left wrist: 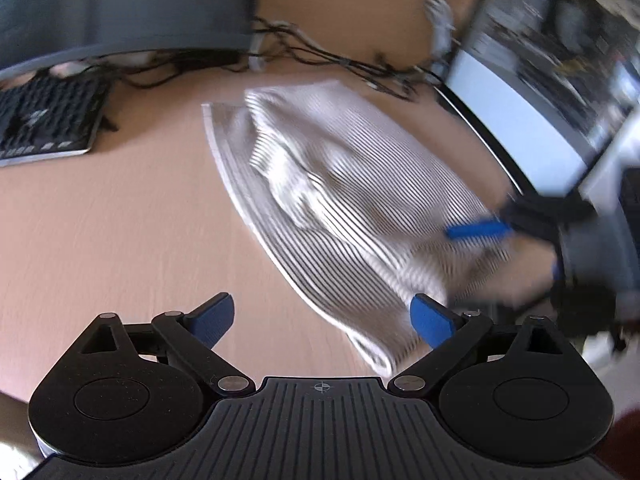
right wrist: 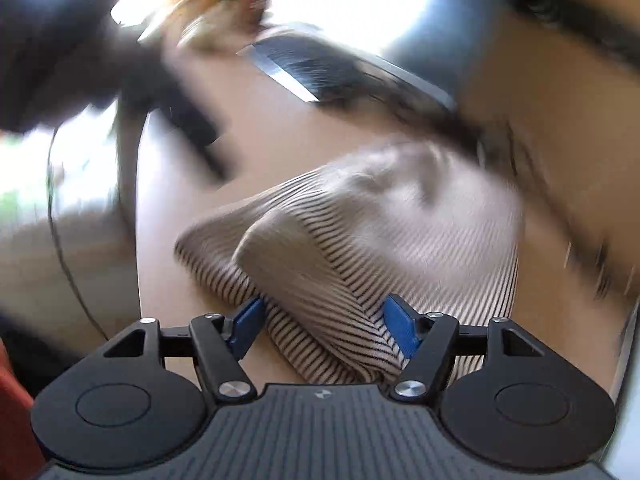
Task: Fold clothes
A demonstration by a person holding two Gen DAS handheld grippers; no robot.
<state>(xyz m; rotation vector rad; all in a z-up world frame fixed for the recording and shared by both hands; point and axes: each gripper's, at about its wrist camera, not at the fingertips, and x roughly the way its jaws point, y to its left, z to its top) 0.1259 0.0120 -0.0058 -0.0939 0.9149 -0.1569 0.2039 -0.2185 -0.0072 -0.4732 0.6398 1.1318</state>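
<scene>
A black-and-white striped garment (left wrist: 352,200) lies rumpled on the wooden table (left wrist: 120,240). In the left wrist view my left gripper (left wrist: 323,318) hovers open and wide at the garment's near edge, with nothing between its blue pads. One right-gripper finger (left wrist: 476,231) rests on the cloth's right side. In the right wrist view a raised fold of the garment (right wrist: 320,272) fills the gap of my right gripper (right wrist: 324,320), and both blue pads touch it. The left gripper (right wrist: 180,120) shows there only as a dark blur at upper left.
A black keyboard (left wrist: 44,124) sits at the far left, under a dark monitor (left wrist: 120,0). Tangled cables (left wrist: 320,56) run along the back of the table. A bright screen (left wrist: 520,120) stands at the right edge. Bare wood lies left of the garment.
</scene>
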